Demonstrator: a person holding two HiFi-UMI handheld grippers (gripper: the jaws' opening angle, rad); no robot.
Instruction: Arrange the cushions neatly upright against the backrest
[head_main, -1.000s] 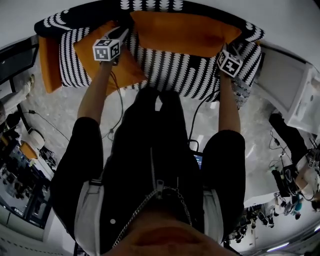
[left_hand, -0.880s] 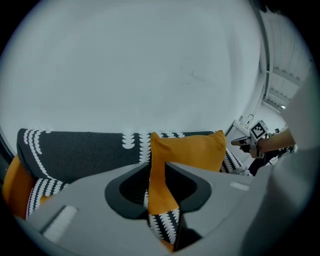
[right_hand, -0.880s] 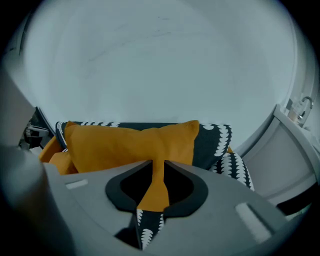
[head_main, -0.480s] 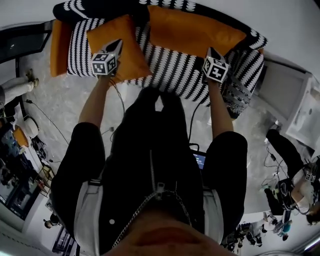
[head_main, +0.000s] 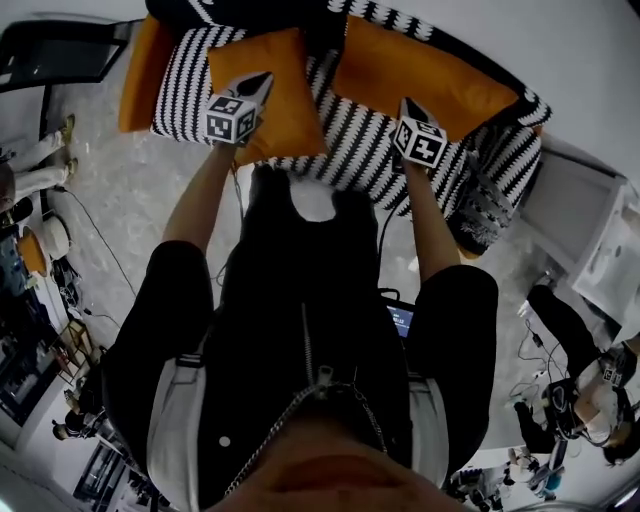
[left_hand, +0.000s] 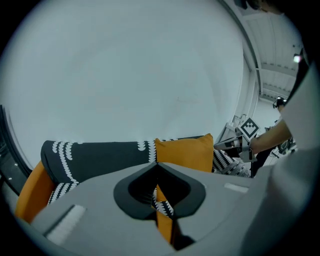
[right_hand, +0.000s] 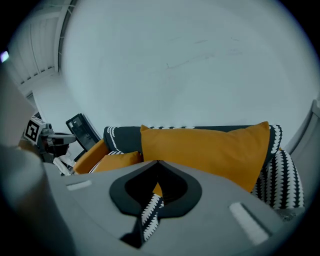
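Looking down in the head view, the person is drawing both hands back toward the front edge of the black-and-white patterned fabric sofa (head_main: 350, 130). A second ago the left tongs (head_main: 262, 82) were reaching the top of the square orange fabric cushion (head_main: 285, 110), and the right tongs (head_main: 408, 105) were at the right end of the long orange fabric cushion (head_main: 440, 85). Both are now hanging clear of the cushions, closed and empty. The long cushion is standing along the backrest toward the sofa's right end. The square one is lying askew on the seat near the left end, beside an orange armrest pad (head_main: 140, 70).

In the left gripper view the tongs are meeting with nothing pinched; orange fabric is only showing behind them.

In the right gripper view the tongs are likewise pressing together on nothing, and the square cushion is sitting low on the seat. The long cushion is looking finished, while the square one is probably still waiting to be stood against the backrest.
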